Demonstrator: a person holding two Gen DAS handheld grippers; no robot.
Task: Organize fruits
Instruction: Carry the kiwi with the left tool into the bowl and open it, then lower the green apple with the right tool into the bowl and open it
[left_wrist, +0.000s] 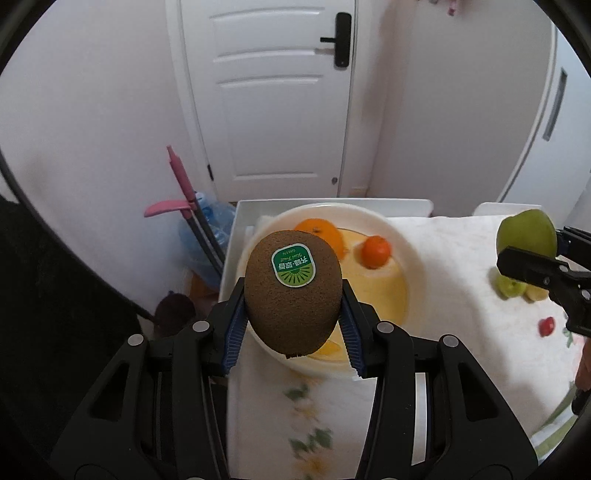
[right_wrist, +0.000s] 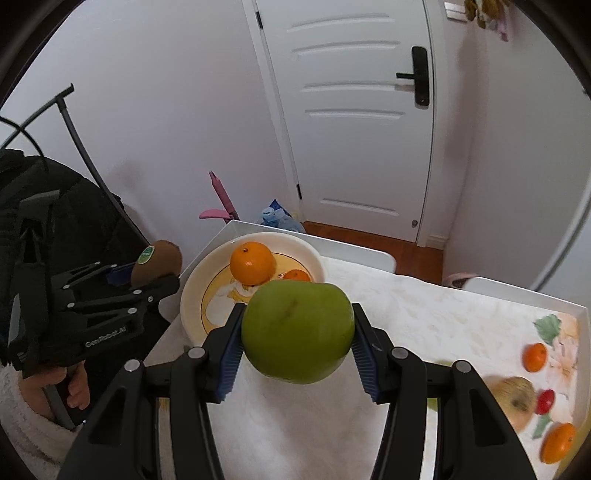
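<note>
Kiwi (left_wrist: 291, 295) in L jaws, green apple (right_wrist: 297, 330) in R.

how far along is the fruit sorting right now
Done: two oranges sit in the white round bowl. In hand: the left tool grips a brown stickered kiwi; the right tool grips a green apple. Left: small oranges and a red fruit on the tablecloth.
</note>
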